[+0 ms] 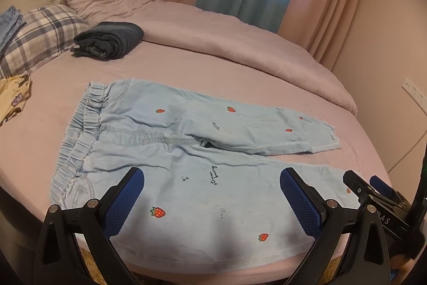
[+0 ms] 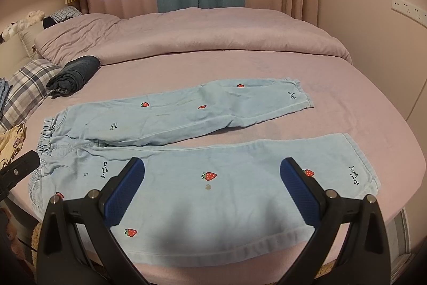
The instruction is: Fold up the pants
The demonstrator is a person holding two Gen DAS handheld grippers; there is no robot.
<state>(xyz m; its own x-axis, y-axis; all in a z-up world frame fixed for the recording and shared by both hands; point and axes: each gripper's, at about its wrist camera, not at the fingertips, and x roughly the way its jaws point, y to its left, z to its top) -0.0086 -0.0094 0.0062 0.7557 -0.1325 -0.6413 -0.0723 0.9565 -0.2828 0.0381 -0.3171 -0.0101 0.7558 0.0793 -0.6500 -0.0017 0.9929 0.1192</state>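
Light blue denim pants with red strawberry prints [image 1: 186,151] are being laid flat on the pink-sheeted bed [image 1: 267,76], close to its near edge. The long axis is running left to right along that edge: the elastic waistband [image 1: 80,140] is pointing toward the bed's left side, the leg hems [image 2: 360,164] toward the right. The two legs are being spread slightly apart, the far one angled away.

The left gripper [image 1: 212,202] is being held wide open over the near leg, nothing gripped. The right gripper [image 2: 212,196] is likewise being held wide open above the near leg, empty. Contact with the fabric cannot be judged. The near pant edge is being partly hidden by gripper bodies and shadow.

A rolled dark garment [image 1: 109,40] is lying toward the far left corner, beside a plaid pillow [image 1: 40,36].
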